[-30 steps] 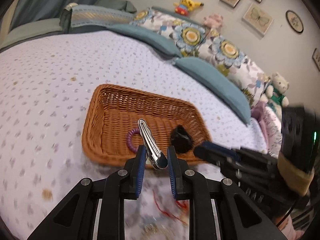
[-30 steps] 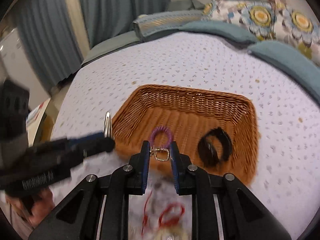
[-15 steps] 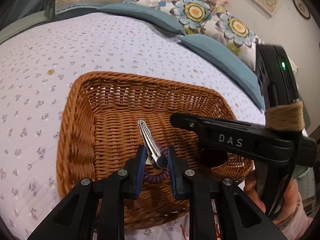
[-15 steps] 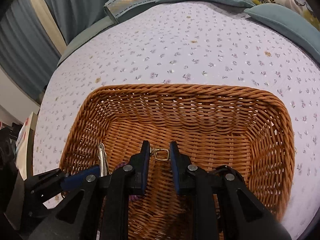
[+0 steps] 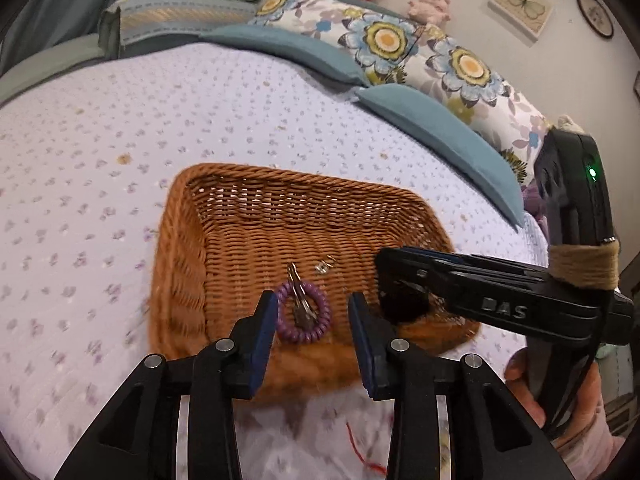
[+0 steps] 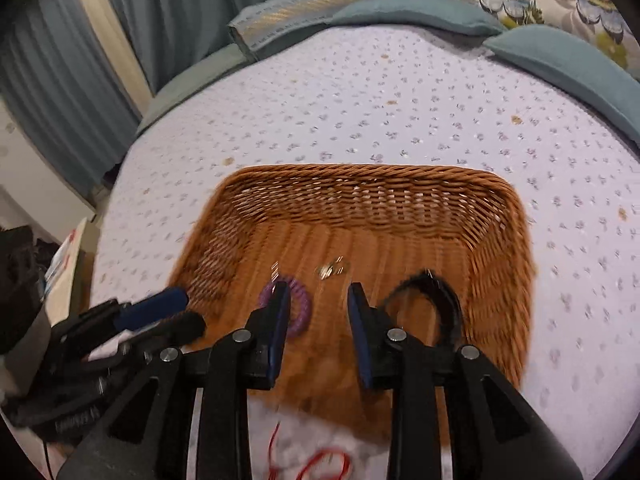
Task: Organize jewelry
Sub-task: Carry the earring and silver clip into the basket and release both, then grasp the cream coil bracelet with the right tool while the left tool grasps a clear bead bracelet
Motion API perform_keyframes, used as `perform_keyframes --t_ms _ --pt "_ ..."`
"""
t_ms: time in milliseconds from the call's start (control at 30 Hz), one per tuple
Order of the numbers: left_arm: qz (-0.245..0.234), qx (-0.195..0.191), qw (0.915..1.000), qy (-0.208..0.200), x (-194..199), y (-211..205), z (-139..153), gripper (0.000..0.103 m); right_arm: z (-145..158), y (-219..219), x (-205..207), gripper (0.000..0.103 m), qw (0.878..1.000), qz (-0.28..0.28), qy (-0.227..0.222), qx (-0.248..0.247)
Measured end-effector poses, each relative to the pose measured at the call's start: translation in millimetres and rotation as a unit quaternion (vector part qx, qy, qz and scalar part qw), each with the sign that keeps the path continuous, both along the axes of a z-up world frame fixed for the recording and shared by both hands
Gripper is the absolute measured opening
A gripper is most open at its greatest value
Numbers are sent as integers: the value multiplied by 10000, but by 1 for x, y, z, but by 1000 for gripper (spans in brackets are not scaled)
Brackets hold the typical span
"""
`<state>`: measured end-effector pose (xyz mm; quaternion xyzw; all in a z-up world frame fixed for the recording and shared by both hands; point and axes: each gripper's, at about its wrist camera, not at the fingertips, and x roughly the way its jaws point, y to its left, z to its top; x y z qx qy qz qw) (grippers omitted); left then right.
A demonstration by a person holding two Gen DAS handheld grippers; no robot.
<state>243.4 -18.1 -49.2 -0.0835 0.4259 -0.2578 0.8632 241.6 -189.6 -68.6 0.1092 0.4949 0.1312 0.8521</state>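
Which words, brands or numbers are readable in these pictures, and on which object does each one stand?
"DAS": raised letters on the black side of the right gripper, seen in the left wrist view.
Too blurred to read: a line of print on the side of the left gripper, low at the left of the right wrist view.
No text shows on the wicker basket, the wall frames, or the bedspread.

Basket (image 5: 188, 240) (image 6: 504, 216) viewed close from above its near rim by both wrist cameras, centre frame; shared: basket, bedspread (image 5: 80, 160) (image 6: 360, 92).
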Motion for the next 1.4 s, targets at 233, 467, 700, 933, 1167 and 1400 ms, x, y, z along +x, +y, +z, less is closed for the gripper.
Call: perform_keyframes --t_ms 233,467,700,933,1167,1400 --pt "228 -272 9993 -124 -70 33 26 37 39 -4 -88 48 9985 194 -471 -225" --pt "531 -395 9978 8 -136 49 30 37 34 -20 -146 48 9990 111 -439 -12" --pt "591 -243 9972 396 -166 41 -14 37 -5 -38 -166 48 9992 -124 -181 320" --pt "517 183 9965 625 -175 26 -52 37 -32 -52 -163 47 9986 -244 208 411" --pt "477 808 9942 519 -177 2 -62 18 -41 -21 -165 40 9996 160 188 -117" --pt "392 847 9940 575 -173 -3 -66 17 -52 -5 -164 39 9975 229 241 -628"
